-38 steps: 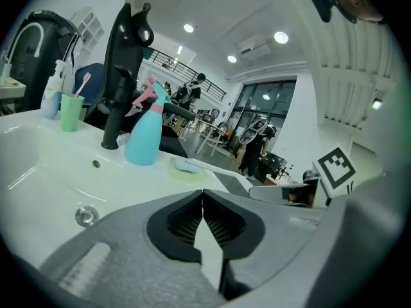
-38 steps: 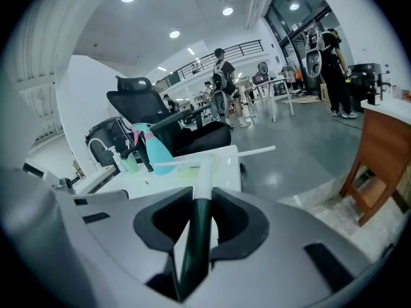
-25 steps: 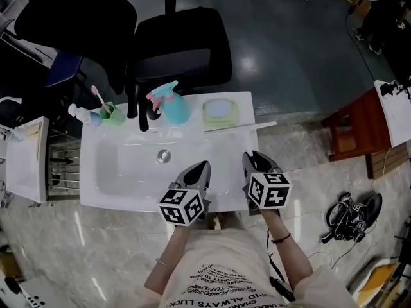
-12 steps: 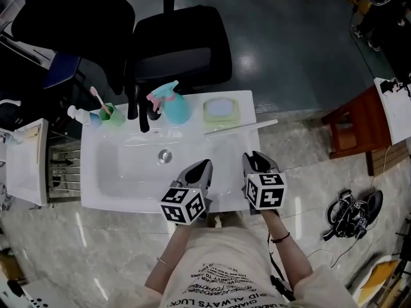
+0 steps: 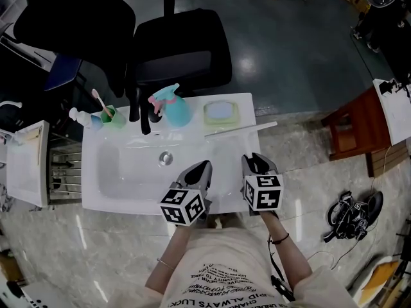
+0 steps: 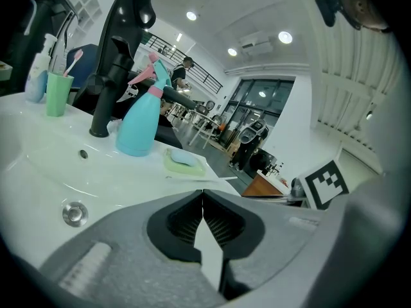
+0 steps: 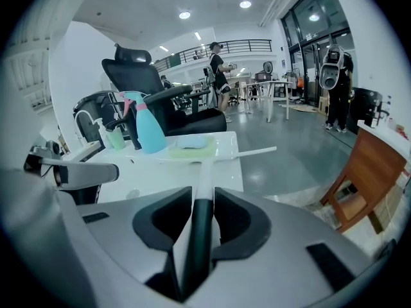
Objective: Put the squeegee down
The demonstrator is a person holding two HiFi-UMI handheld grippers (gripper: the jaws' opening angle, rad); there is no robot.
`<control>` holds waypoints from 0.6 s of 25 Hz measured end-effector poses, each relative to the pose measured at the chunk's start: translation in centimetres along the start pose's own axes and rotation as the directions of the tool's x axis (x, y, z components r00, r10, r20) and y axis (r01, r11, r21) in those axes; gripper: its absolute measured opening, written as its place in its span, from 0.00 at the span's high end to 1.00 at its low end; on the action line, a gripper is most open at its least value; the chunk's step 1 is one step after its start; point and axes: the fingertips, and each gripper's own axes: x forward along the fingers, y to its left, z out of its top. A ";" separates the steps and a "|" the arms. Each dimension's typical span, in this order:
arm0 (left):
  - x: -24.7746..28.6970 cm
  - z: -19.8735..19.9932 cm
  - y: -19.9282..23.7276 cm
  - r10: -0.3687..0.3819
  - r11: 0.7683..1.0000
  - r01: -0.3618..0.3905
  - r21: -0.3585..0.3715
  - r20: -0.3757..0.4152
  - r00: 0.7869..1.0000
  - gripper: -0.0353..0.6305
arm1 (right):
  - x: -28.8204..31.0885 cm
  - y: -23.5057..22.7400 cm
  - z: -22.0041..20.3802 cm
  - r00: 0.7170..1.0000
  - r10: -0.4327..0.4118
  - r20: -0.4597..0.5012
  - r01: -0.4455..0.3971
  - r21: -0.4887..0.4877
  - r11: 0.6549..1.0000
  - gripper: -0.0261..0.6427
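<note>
Now the right claw (image 7: 203, 190), just easing wider, is pinching the black grip of the squeegee (image 7: 205, 175), white blade lying on the sink (image 5: 128, 172); left claw (image 6: 203, 191) closed.

A white ceramic washbasin (image 5: 93, 194) is fitted with a black tap (image 5: 137, 111). A teal plastic spray bottle (image 5: 174, 110) is stood between that tap and a pale green soap dish (image 5: 221, 113); a black office chair (image 5: 181, 43) is parked behind.
</note>
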 end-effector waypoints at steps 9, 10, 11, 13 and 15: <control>-0.3 1.4 -0.8 -0.038 0.998 0.037 0.050 0.020 0.999 0.91 | -1.6 0.6 2.0 0.994 0.045 0.096 -0.045 -0.002 0.999 0.77; -0.4 1.6 -1.0 -0.045 0.997 0.043 0.065 0.023 0.999 0.91 | -2.0 0.6 2.4 0.992 0.049 0.114 -0.049 -0.006 0.999 0.77; -0.4 1.9 -1.2 -0.053 0.995 0.050 0.082 0.028 0.998 0.91 | -2.3 0.7 2.8 0.990 0.055 0.131 -0.054 -0.009 0.998 0.77; -0.6 2.6 -1.7 -0.069 0.991 0.064 0.116 0.038 0.997 0.91 | -3.0 0.7 3.6 0.985 0.066 0.159 -0.064 -0.016 0.998 0.80; -0.8 3.4 -2.2 -0.086 0.986 0.078 0.148 0.048 0.995 0.91 | -3.7 0.7 4.4 0.980 0.072 0.184 -0.068 -0.027 0.997 0.85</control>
